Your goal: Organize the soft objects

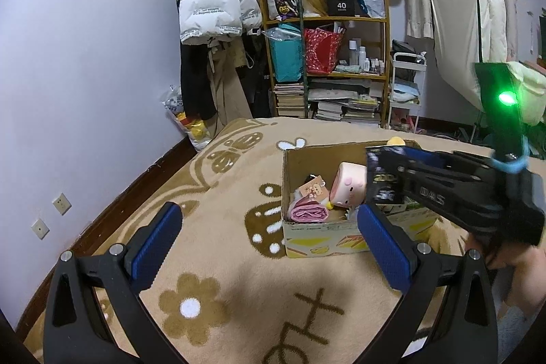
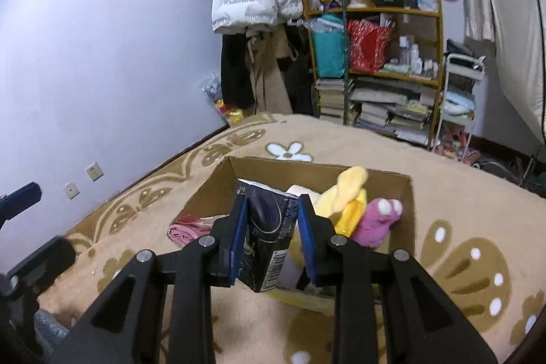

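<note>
Landmark: cardboard box [image 2: 218, 193], open top, sitting on the tan flower-pattern blanket [image 2: 460, 203].

Right gripper [image 2: 272, 232]: fingers [image 2: 239, 237] pinching a dark printed soft pack [image 2: 269, 227], one blue pad on each side of it. Pack hangs above the box's near edge, clear of the contents, barcode end lowest.

Left gripper [image 1: 269, 244]: fingers [image 1: 157, 244] spread wide, nothing between them. It hovers over the blanket just short of the box's near-left corner, no contact.

Inside the box:
- pink folded cloth [image 1: 307, 214] at the near-left corner
- pink pig-face plush [image 1: 348, 185] next to the cloth, toward the middle
- yellow plush [image 2: 348, 197] in the right half
- purple plush [image 2: 375, 220] with white eyes, touching the yellow one, on its right

Behind the box, by the far wall: wooden shelf [image 1: 385, 33] with bags, bottles and stacked books.
</note>
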`<state>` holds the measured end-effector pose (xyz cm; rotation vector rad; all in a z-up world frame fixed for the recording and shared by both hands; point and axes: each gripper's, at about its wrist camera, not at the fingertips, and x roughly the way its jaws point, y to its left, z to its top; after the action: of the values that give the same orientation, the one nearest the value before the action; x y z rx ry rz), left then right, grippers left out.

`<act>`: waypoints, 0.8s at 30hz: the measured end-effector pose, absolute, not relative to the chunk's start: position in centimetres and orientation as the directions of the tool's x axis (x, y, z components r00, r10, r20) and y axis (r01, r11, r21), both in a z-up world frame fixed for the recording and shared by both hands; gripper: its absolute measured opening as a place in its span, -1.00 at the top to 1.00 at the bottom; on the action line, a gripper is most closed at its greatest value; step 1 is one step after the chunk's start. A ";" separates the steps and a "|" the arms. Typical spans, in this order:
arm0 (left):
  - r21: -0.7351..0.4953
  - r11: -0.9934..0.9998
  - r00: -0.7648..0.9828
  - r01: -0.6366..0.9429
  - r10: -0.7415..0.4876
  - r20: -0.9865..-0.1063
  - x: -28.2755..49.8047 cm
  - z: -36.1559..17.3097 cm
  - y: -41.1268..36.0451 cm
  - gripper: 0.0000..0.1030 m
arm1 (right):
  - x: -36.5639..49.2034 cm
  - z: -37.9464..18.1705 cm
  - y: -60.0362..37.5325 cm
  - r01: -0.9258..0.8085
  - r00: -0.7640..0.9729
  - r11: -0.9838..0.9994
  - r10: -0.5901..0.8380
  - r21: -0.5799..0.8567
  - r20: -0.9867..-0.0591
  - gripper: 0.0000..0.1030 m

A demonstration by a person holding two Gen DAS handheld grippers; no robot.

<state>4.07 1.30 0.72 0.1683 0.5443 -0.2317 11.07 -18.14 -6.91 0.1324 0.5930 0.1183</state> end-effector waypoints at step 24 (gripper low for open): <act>0.095 0.961 0.842 0.261 -0.178 -0.510 3.2 1.3 1.0 -0.97 | 6.5 -4.2 -20.4 -0.031 0.842 0.990 0.101 0.139 -0.531 -0.69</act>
<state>3.24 1.05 1.31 0.1636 0.5214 -0.2329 6.50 -20.42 -4.24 0.1268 0.5666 0.0696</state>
